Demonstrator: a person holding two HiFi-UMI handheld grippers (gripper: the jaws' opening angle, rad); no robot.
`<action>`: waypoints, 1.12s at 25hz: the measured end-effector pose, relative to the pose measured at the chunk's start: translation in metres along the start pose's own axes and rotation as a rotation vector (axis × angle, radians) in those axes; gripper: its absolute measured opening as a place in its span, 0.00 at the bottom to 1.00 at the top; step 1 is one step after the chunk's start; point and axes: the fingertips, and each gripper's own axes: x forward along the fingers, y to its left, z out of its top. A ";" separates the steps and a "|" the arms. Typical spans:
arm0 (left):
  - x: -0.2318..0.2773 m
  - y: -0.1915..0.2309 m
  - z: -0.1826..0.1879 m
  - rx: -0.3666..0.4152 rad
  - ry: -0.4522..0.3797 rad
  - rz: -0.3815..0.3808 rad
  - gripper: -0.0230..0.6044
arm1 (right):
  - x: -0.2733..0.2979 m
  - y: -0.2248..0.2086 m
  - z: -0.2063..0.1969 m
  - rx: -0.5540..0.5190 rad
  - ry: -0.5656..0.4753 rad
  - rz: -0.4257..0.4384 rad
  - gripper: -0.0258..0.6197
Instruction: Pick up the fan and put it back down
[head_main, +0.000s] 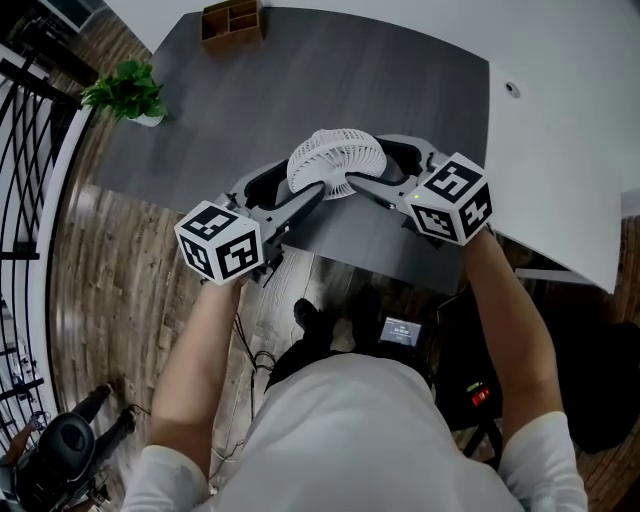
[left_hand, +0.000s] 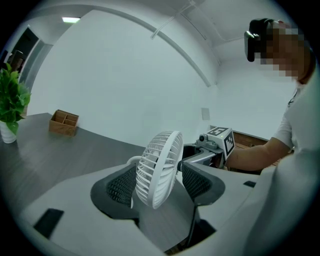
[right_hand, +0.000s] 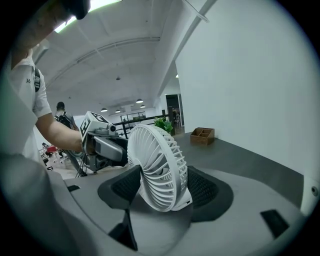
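Closest to either lens stand the dark mesh-faced pads (left_hand: 121, 186) of the grey plastic tongs. The left tongs (left_hand: 159, 186) and the right tongs (right_hand: 160, 189) are both spread wide, and each has one rim of the small white plastic fan (head_main: 335, 160), a round slatted disc, between its jaws. A gap shows beside the disc in both gripper views, so neither pair looks to be pressing on it, and I read both as holding nothing.

If the lift comes next, it probably wants both pairs closing together and gently, since the slats look thin and springy. Each should bite squarely across the disc's thickness near the rim, then rise level so the disc cannot swivel.

The disc stands on edge and leans back, with one slatted face turned up toward the head camera — which face is the front I cannot tell. Its broad span runs along the line between the two tongs, and its blowing axis crosses that line.

It stands on the dark grey matte counter (head_main: 300, 90), close to the edge on the person's side. Farther off on the counter are a small brown wooden compartment box (head_main: 232, 22) and a green potted plant (head_main: 128, 92) — a plain white surface (head_main: 560, 150) adjoins at the right.
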 end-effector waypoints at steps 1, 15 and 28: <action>0.001 0.001 0.000 -0.006 -0.004 -0.001 0.50 | 0.000 0.000 0.000 0.002 -0.002 0.005 0.47; 0.003 0.010 0.004 -0.018 -0.046 0.032 0.48 | 0.000 -0.001 0.000 -0.014 -0.016 -0.007 0.47; -0.007 -0.004 0.032 0.015 -0.134 0.035 0.47 | -0.017 0.005 0.027 -0.032 -0.080 -0.017 0.47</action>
